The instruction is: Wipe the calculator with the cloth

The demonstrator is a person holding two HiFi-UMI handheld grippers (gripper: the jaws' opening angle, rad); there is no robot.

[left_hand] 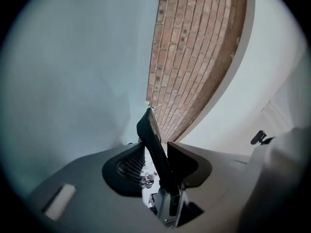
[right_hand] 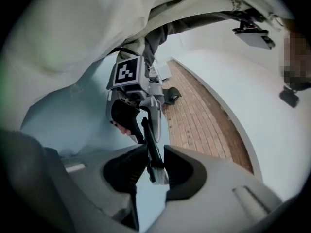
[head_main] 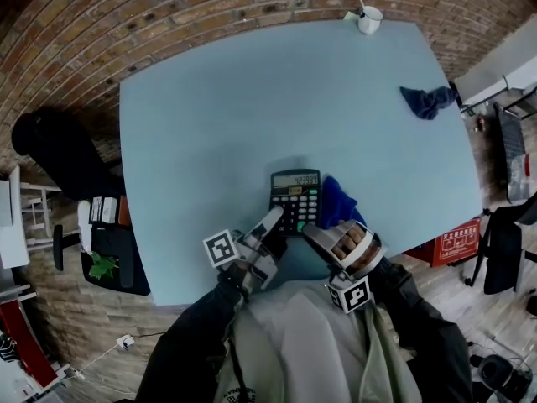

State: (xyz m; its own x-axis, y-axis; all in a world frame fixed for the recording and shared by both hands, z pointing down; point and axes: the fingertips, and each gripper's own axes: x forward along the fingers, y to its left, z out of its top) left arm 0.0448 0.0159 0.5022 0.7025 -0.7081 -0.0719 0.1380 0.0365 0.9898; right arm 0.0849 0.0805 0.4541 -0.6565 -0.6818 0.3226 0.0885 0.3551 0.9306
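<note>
Pale blue tabletop (head_main: 210, 124) over a brick floor (head_main: 168, 23): a person works 2 handheld grippers at the table's near edge, where the black calculator (head_main: 295, 193) lies face up, its keys and display showing. The left gripper (head_main: 273, 222) has its jaws drawn narrow onto the calculator's near left corner, and the left gripper view shows the slab edge-on between the pads. The right gripper (head_main: 312, 232) pinches the near right corner just as narrowly. A blue cloth (head_main: 338, 200) lies bunched just beside the calculator's right edge, partly covered by the right gripper in the head view. A second, darker cloth (head_main: 428, 101) and a white cup (head_main: 369, 19) sit well apart toward the far side.
</note>
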